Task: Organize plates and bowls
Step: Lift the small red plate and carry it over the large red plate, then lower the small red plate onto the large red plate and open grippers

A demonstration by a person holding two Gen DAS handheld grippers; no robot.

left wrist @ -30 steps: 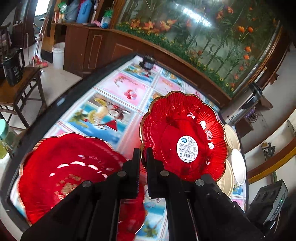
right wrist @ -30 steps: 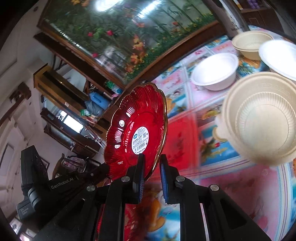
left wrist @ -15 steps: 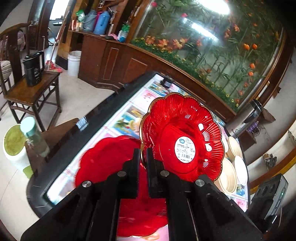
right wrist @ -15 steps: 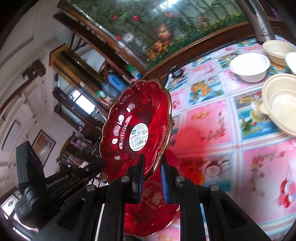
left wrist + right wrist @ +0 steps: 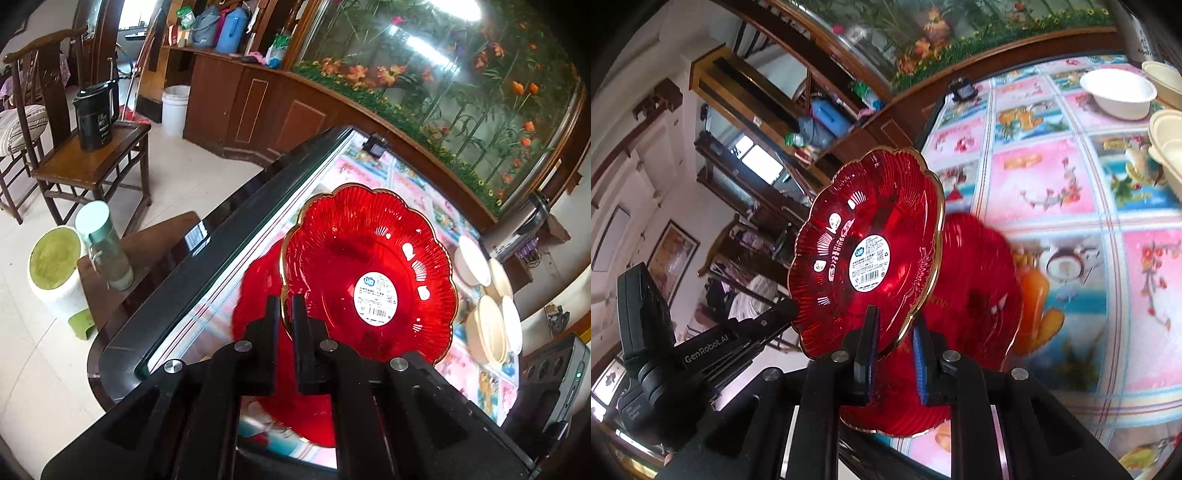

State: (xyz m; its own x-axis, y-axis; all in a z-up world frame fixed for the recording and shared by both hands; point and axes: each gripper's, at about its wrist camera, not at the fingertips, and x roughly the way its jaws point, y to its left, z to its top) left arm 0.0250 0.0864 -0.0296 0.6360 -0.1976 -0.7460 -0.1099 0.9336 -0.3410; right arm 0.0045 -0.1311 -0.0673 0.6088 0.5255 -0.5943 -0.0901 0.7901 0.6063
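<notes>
Left gripper (image 5: 284, 314): black fingers pinch the gold-trimmed rim of a red translucent scalloped plastic plate (image 5: 369, 273), held tilted on edge above the table, its underside w/ white round barcode label (image 5: 376, 297) facing the left wrist camera. Right gripper (image 5: 894, 343): fingers w/ blue pads straddle the same plate's (image 5: 864, 251) lower rim; a narrow gap shows on either side of the rim, so cannot tell whether they actually clamp it. In the right wrist view the left gripper (image 5: 786, 308) meets the plate's rim from the opposite side.

Second red scalloped plate (image 5: 975, 295) lies flat on the tabletop (image 5: 1052, 177) directly below the held one, near the table's dark near edge (image 5: 207, 280); its outline is motion-blurred. Tabletop: glass over colourful pink/blue picture panels.

Bowls, toward the far-right part of the tabletop, well apart from the plates: one white round bowl (image 5: 1119, 92) standing alone; cream ribbed plastic bowls (image 5: 1167, 144) nearby at the frame edge, count unclear. In the left wrist view the same group (image 5: 487, 310) sits right of the held plate.

Small black device (image 5: 962, 88) rests at the tabletop's far edge.
</notes>
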